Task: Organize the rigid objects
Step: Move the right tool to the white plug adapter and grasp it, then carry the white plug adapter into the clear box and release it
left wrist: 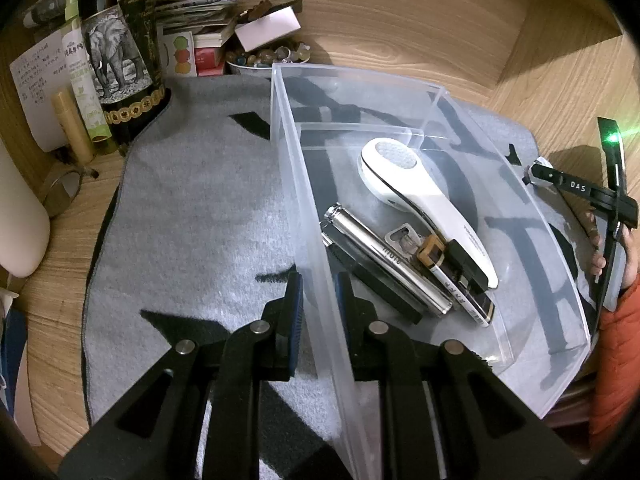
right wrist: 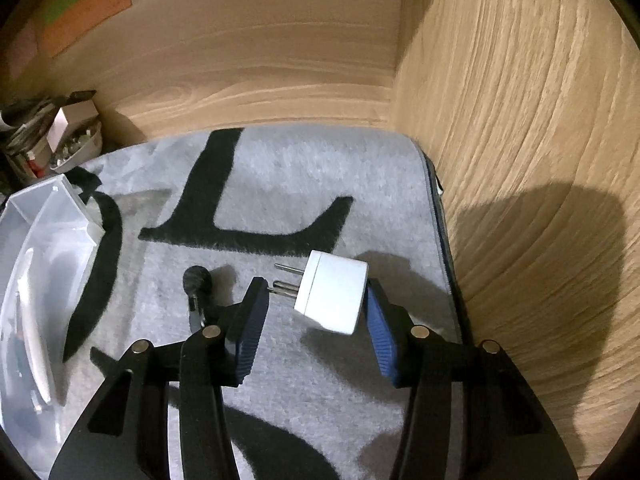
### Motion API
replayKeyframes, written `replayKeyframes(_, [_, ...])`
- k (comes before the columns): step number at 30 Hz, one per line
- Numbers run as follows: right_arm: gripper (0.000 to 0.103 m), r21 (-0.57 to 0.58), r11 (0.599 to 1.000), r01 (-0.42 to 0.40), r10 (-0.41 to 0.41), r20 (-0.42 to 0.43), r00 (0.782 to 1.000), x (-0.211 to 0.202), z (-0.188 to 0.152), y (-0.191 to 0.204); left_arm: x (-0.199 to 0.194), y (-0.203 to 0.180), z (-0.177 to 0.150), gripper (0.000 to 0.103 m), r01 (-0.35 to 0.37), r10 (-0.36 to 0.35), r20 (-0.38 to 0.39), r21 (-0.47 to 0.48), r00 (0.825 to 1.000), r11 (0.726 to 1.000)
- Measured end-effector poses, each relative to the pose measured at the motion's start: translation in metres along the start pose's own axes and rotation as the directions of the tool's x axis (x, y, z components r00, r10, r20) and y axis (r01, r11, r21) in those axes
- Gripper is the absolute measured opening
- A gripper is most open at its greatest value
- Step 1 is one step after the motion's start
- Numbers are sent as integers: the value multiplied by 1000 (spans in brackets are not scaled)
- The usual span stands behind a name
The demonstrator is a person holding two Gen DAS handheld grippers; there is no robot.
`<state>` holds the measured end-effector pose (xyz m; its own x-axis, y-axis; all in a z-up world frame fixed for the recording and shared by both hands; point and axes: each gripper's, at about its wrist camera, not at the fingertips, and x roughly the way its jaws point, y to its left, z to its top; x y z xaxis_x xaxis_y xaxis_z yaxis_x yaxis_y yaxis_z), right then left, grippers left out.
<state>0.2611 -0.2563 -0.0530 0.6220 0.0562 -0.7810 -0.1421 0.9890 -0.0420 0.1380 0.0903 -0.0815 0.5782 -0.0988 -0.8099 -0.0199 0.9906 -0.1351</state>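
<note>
Right wrist view: right gripper [right wrist: 314, 312] straddles a white plug adapter [right wrist: 334, 295] on the grey mat [right wrist: 280, 176], jaws apart, not yet pinching. Left gripper [left wrist: 319, 300] clamps the clear bin [left wrist: 528, 196] wall at left, apparently steadying it for loading.

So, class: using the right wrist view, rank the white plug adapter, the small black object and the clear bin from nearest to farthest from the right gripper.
1. White plug adapter, between the right gripper's fingers.
2. Small black object, just left of them.
3. Clear bin, far left edge.
</note>
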Motion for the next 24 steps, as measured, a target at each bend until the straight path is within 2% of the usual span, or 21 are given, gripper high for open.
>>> replayKeyframes(6, [45,-26,1000,-14,16,47,999,-19,3,13,1,0,0,16,1,-1,-1,-2,1000,1000])
replayKeyframes(14, [45,-130,989,-67,83,123,989,-55,9,54,0,0,-2,15,-2,2,-6,-3,1000,1000])
replayKeyframes(24, [45,-260,949,-180,235,201,951,-93,12,117,0,0,-2,15,-6,6,-6,-3,1000,1000])
